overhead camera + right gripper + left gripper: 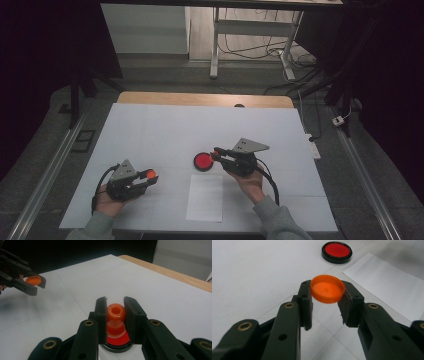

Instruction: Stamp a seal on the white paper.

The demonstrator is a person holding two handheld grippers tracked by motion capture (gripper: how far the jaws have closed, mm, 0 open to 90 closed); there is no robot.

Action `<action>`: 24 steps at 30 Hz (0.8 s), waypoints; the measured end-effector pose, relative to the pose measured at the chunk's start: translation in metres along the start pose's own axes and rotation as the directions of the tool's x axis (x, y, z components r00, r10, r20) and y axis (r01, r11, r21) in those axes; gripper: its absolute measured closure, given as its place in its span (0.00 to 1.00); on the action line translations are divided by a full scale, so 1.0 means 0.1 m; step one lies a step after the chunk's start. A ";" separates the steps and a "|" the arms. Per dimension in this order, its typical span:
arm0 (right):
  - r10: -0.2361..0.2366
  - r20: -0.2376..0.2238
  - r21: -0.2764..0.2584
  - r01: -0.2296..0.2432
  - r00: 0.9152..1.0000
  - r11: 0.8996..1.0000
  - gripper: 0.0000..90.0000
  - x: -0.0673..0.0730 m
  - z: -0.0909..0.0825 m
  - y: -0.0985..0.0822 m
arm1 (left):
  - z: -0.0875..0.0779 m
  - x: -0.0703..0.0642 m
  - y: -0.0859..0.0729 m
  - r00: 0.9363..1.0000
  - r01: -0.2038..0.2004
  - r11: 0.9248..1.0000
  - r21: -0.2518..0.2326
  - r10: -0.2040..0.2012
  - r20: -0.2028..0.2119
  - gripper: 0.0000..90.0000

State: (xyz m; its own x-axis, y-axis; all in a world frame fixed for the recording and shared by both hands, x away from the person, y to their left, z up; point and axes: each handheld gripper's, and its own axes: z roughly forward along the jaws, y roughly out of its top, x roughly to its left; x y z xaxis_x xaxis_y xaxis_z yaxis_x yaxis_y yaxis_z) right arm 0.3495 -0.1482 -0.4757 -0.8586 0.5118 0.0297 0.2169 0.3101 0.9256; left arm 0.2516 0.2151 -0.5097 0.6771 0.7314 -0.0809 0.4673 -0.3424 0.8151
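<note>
Left gripper (327,300) clamps the orange cap (327,292); right gripper (115,306) pinches the orange bottle (116,319) over the red dish (203,161); we keep the bottle upright, pouring slowly.

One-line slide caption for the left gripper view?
Left gripper clamps an orange cap; red ink pad and paper sheet lie beyond.

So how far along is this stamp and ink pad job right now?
Done: the orange cap is off, clamped in the left gripper. In hand: the right gripper holds the orange stamp over the red ink pad. Left: apparently stamping the paper sheet, which looks unmarked.
</note>
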 end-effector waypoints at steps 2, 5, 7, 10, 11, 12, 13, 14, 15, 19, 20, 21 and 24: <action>0.003 -0.002 0.001 -0.003 1.000 1.000 0.81 0.01 -0.01 0.00 | 0.00 0.00 0.00 1.000 0.000 1.000 0.000 0.000 0.000 0.72; 0.000 -0.006 0.003 0.000 1.000 1.000 0.81 0.02 -0.02 0.00 | 0.00 0.00 0.00 1.000 0.002 1.000 -0.002 -0.002 -0.001 0.72; 0.000 -0.008 0.001 0.000 1.000 1.000 0.81 0.02 -0.02 0.00 | 0.00 0.00 0.00 1.000 0.003 1.000 -0.002 -0.003 -0.001 0.72; -0.003 -0.012 0.009 0.004 1.000 1.000 0.81 0.03 -0.03 0.00 | 0.00 0.00 0.00 1.000 0.002 1.000 -0.001 -0.002 0.000 0.72; -0.004 -0.012 0.010 0.004 1.000 1.000 0.81 0.03 -0.04 -0.01 | 0.00 0.00 0.00 1.000 0.002 1.000 -0.001 -0.002 0.000 0.72; -0.005 -0.014 0.013 0.005 1.000 1.000 0.81 0.03 -0.04 -0.01 | 0.00 0.00 0.00 1.000 0.002 1.000 -0.002 -0.002 0.000 0.72; -0.004 -0.015 0.010 0.004 1.000 1.000 0.81 0.03 -0.04 -0.02 | 0.00 0.00 0.00 1.000 0.002 1.000 -0.002 -0.002 0.000 0.72; -0.004 -0.016 0.016 0.004 1.000 1.000 0.81 0.04 -0.04 -0.02 | 0.00 0.00 0.00 1.000 0.002 1.000 -0.002 -0.002 0.000 0.72; -0.004 -0.016 0.018 0.004 1.000 1.000 0.81 0.04 -0.04 -0.03 | 0.00 0.00 0.00 1.000 0.003 1.000 -0.002 -0.003 -0.001 0.72; -0.006 -0.020 0.024 0.007 1.000 1.000 0.81 0.05 -0.05 -0.04 | 0.00 0.00 0.00 1.000 0.004 1.000 -0.003 -0.004 0.000 0.72; -0.009 -0.020 0.027 0.010 1.000 1.000 0.81 0.05 -0.06 -0.04 | 0.00 0.00 0.00 1.000 0.004 1.000 -0.003 -0.004 0.000 0.72; -0.010 -0.020 0.028 0.011 1.000 1.000 0.81 0.06 -0.06 -0.05 | 0.00 0.00 0.00 1.000 0.004 1.000 -0.003 -0.004 0.000 0.72; -0.013 -0.024 0.031 0.013 1.000 0.999 0.81 0.07 -0.07 -0.05 | 0.00 0.00 0.00 1.000 0.003 1.000 -0.003 -0.003 0.000 0.72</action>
State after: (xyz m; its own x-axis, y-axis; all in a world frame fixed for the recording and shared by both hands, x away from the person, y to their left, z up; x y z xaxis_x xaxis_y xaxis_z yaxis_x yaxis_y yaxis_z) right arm 0.3392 -0.1520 -0.4779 -0.8722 0.4884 0.0271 0.2199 0.3419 0.9137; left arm 0.2515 0.2153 -0.5094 0.6760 0.7322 -0.0833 0.4673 -0.3385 0.8167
